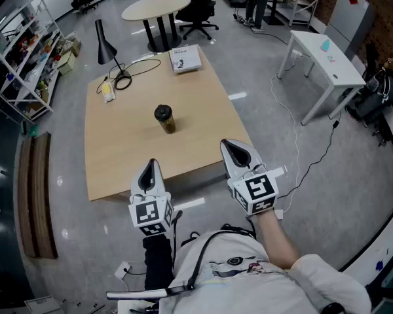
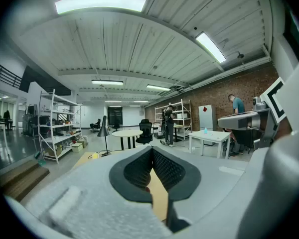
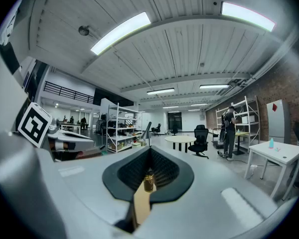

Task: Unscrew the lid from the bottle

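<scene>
Wide grey workshop flooring is surrounding the wooden worktop (image 1: 118, 162) you are standing at, and the bottle (image 1: 166, 123) is standing upright near its middle, well apart from the black lamp (image 1: 105, 43) and the book (image 1: 185, 58) at the far end. You are holding the left gripper (image 1: 150, 167) and the right gripper (image 1: 232, 148) over the near edge, both short of the bottle, each with its jaws pressed together and nothing between them. The bottle is looking like a small, stiff container with a dark lid (image 1: 162, 112) and an amber body, probably light enough to tip or skid on the smooth wood, and possibly glass, so fragile. You are likely needing one pair of jaws clamping the body low down to stop it turning, while the other is taking the lid around its rim.
</scene>
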